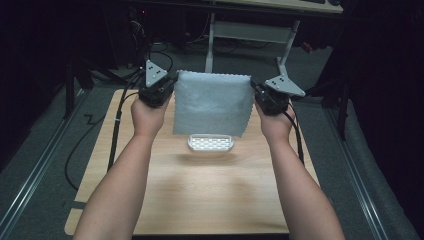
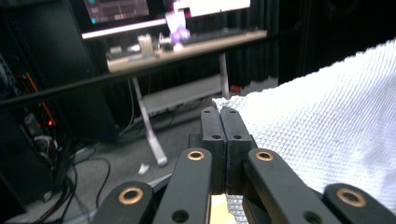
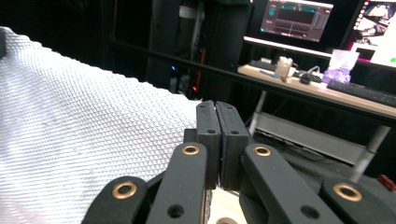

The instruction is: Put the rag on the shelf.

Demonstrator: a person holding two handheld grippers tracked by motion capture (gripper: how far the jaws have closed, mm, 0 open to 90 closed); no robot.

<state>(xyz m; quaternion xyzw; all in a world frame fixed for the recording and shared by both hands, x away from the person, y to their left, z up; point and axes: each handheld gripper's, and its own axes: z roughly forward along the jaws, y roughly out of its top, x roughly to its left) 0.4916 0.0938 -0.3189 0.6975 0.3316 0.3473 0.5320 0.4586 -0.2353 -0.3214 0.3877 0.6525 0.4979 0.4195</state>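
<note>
Cloth (image 1: 212,102) hung stretched above worktop's (image 1: 200,200) far edge, left claw (image 1: 172,86) and right claw (image 1: 256,90) each clamped shut on a top corner; uneven pulling might slip one corner free.

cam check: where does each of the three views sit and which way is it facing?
High view: above the person's side, looking forward and down on the table; both forearms, left gripper, right gripper, hanging cloth, soap dish.
Left gripper view: on the left gripper, jaws shut on a cloth corner, facing a desk with monitors.
Right gripper view: on the right gripper, jaws shut on the other corner, facing that desk.
Shared: the cloth.
</note>
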